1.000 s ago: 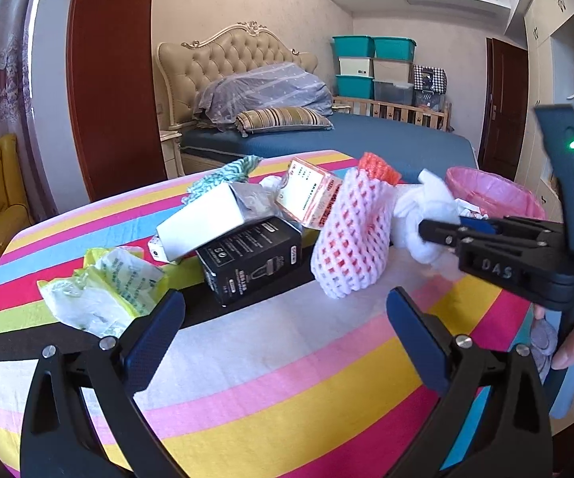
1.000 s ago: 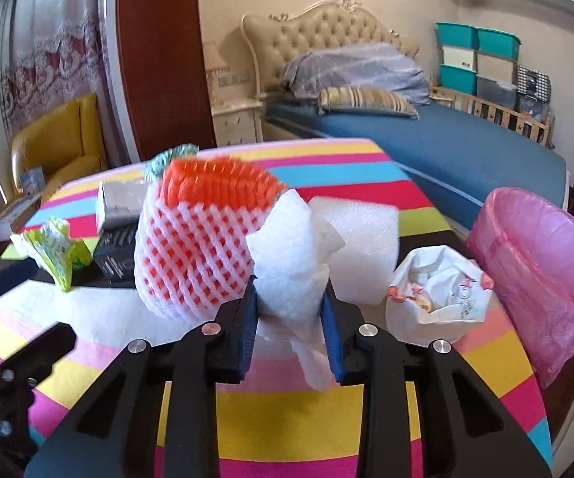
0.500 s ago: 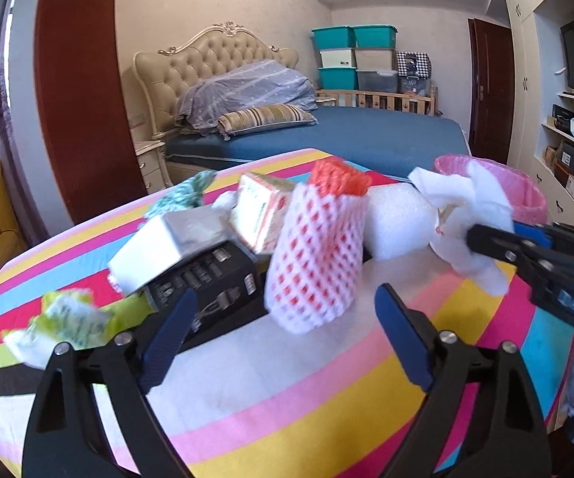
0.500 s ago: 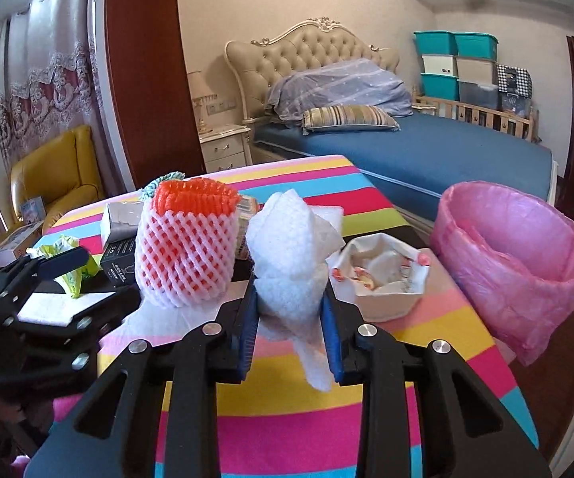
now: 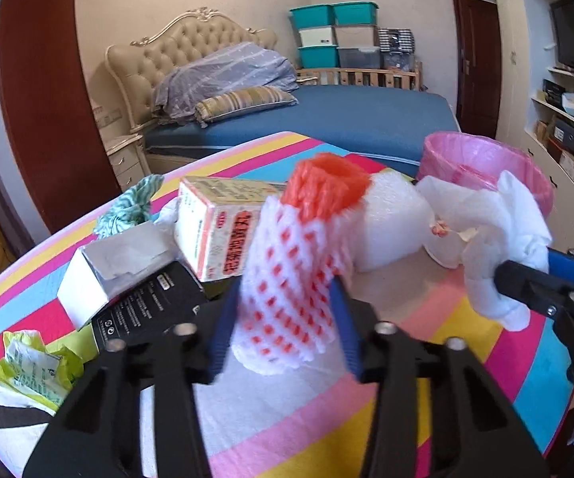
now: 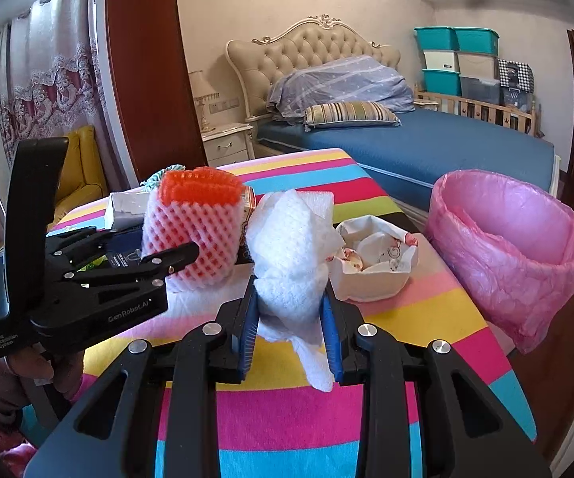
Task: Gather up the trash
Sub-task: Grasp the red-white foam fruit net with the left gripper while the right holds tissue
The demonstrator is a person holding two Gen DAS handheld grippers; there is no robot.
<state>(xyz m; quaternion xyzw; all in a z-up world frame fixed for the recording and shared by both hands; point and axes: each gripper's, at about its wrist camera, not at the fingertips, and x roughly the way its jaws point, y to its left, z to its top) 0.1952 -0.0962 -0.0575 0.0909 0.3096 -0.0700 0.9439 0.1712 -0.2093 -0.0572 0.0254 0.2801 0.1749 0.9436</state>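
Two hand-held grippers work over a round table (image 6: 426, 318) with a striped cloth. The left hand-held gripper (image 5: 287, 318) has its two blue pads pressed against the sides of one red-and-white foam net sleeve (image 5: 290, 279), which stands upright with an orange foam net (image 5: 326, 183) tucked in its top. The right hand-held gripper (image 6: 288, 318) is clamped on one wad of white paper towel (image 6: 290, 255), held just above the table near its right edge, with a loose tail hanging down between the fingers.

At the near left edge of the table lies one crumpled yellow-green wrapper (image 5: 32, 370). Just behind the left gripper sit three boxes, touching each other: one black box (image 5: 151, 306) lying flat, one white box (image 5: 107, 271) resting on its left end, and one cream box with red print (image 5: 215, 227) leaning against the net sleeve. Behind the white box is one green-and-white patterned wrapper (image 5: 131, 207).

To the right of the sleeve is one white foam sheet (image 5: 390, 223), and beside it one open white paper bag (image 6: 374, 263) with crumpled scraps inside, close to the table's right edge.

Past that edge stands one bin lined with a pink bag (image 6: 510, 247), its mouth open.

Farther back is one bed (image 6: 446, 147) with a blue sheet, one striped pillow (image 6: 350, 113), and a stack of storage boxes (image 6: 458, 59) against the wall.
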